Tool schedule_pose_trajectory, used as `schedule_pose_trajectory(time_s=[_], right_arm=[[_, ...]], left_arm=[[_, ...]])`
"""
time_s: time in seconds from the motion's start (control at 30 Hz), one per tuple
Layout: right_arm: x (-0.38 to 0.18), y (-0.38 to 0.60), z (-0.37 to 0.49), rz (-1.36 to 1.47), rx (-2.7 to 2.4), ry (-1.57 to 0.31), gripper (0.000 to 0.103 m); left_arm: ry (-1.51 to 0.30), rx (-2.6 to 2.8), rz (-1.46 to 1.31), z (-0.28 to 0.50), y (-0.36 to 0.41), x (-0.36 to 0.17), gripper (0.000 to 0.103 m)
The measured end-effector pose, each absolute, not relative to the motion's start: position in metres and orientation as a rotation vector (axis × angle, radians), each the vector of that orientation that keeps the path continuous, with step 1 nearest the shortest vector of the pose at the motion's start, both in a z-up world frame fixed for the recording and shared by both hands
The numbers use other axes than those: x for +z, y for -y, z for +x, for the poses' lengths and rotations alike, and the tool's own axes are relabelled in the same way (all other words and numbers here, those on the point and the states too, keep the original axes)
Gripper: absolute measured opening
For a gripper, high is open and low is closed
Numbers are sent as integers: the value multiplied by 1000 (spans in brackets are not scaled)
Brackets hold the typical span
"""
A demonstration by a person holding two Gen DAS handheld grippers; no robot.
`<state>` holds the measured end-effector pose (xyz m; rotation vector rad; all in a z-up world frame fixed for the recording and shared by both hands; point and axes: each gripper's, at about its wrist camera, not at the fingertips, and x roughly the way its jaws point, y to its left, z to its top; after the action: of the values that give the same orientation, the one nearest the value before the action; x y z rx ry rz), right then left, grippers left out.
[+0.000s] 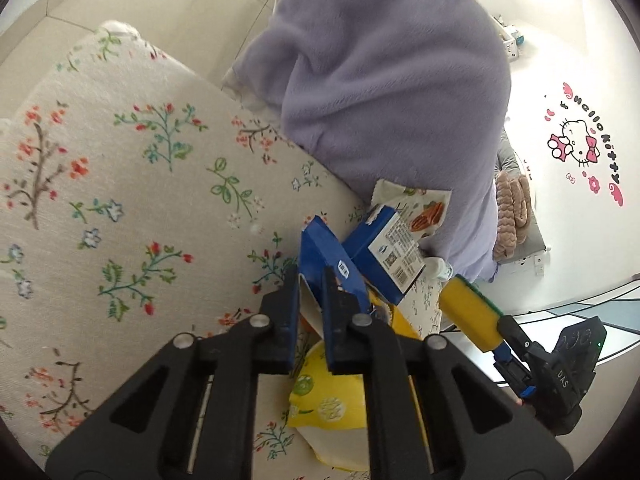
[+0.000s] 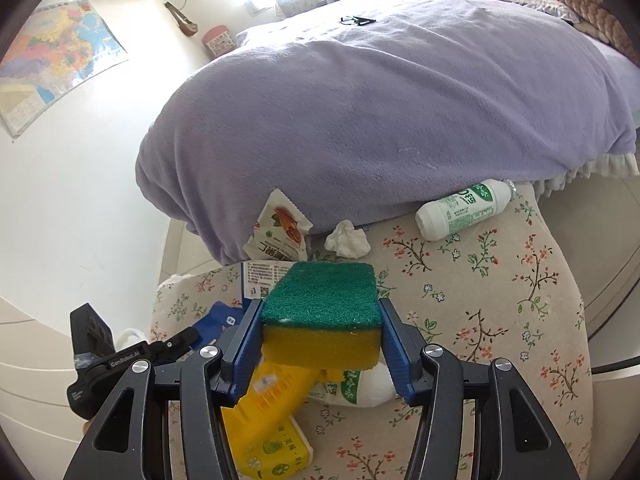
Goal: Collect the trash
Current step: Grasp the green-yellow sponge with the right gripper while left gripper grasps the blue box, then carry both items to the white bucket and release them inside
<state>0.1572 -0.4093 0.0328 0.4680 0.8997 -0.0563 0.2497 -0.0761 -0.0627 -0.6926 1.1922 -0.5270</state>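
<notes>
Floral cloth covers the surface, one purple bed beyond it. Ahead of the right gripper, clamped on one sponge, lie one bottle, one wrapper and one tissue. Left gripper is closed on one blue box; yellow packets lie under it.

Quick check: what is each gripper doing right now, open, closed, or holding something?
Left gripper: closed on the blue box.
Right gripper: closed on the sponge.
</notes>
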Motion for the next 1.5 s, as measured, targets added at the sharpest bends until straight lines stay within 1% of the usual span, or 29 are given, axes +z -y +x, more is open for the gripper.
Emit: schedule_pose_trajectory(time_s=[0.3, 0.47, 0.67, 1.03, 1.3, 1.5], right_arm=[[44, 387, 155, 460, -8, -877, 56], [49, 366, 161, 443, 29, -883, 56], [56, 340, 172, 406, 71, -894, 56], [47, 264, 184, 348, 174, -924, 56], [34, 201, 193, 303, 265, -953, 56], [22, 163, 201, 276, 319, -975, 56]], left_arm=[[-1083, -506, -687, 238, 55, -32, 9], [-1033, -468, -677, 230, 28, -19, 9], [-1000, -398, -683, 222, -5, -13, 9], [-936, -235, -660, 203, -78, -9, 9], [-908, -117, -602, 188, -127, -12, 9], [-877, -46, -518, 186, -148, -9, 9]])
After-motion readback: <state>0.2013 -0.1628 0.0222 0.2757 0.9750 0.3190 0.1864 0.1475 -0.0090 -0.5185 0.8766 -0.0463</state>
